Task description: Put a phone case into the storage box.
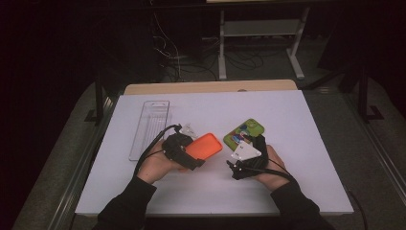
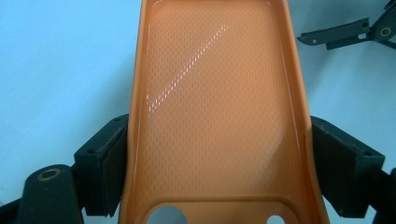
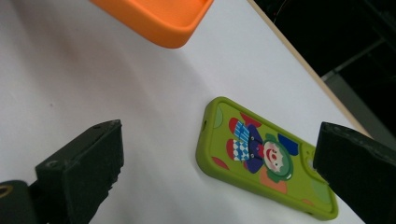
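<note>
An orange phone case [image 1: 205,146] is held above the white table, hollow side toward the left gripper's camera. My left gripper [image 1: 191,158] is shut on the orange phone case [image 2: 217,116], its pads [image 2: 112,163] pressing both long edges. A green phone case [image 1: 244,132] with a clown picture lies flat on the table at mid right. My right gripper [image 1: 253,143] hovers just above and in front of it, open. In the right gripper view the green phone case [image 3: 264,158] lies between and beyond the wide-apart jaws, with the orange phone case [image 3: 159,18] at the top.
A clear plastic tray [image 1: 150,127] lies at the left of the white table sheet [image 1: 287,115]. The table's wooden far edge [image 1: 210,86] borders a dark floor with cables and a metal stand [image 1: 261,38]. Both forearms enter from the bottom.
</note>
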### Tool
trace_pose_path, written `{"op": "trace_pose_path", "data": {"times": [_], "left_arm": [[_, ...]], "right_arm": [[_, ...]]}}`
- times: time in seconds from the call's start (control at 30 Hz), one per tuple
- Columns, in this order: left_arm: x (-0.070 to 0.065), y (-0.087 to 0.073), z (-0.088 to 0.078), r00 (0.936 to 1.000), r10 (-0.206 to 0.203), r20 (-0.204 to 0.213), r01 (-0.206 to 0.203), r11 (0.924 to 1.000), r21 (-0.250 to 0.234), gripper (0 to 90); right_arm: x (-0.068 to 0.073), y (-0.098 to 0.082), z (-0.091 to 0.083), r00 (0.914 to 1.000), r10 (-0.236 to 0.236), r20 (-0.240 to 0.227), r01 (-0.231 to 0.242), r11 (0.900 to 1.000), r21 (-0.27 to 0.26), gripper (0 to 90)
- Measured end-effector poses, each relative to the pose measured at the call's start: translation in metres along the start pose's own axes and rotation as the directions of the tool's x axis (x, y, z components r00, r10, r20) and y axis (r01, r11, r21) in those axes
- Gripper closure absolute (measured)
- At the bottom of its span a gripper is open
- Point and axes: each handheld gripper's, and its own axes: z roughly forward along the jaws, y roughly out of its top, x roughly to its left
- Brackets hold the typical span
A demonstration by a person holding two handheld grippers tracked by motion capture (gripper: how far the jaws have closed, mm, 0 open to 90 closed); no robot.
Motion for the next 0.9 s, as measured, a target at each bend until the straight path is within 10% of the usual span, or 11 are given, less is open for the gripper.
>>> {"op": "trace_pose_path", "data": {"times": [0.37,0.6,0.8,0.9], "left_arm": [[-0.002,0.0,0.002,0.9993,-0.038,0.002,0.038,0.9988,-0.03,15.7],[-0.001,0.0,0.001,0.9999,-0.011,0.003,0.011,0.9999,-0.001,15.7],[-0.001,0.0,0.001,1.0,-0.007,0.005,0.007,1.0,0.001,15.7],[0.0,0.001,0.0,0.9998,0.017,-0.003,-0.017,0.9998,0.003,15.7]], "right_arm": [[0.013,-0.001,0.004,0.975,-0.195,0.107,0.194,0.981,0.021,1.0],[0.016,0.0,0.004,0.9162,-0.36,0.175,0.359,0.932,0.039,1.0],[0.024,0.001,0.004,0.8813,-0.412,0.232,0.415,0.909,0.037,1.0],[0.025,0.003,0.002,0.8418,-0.473,0.261,0.479,0.877,0.043,1.2]]}}
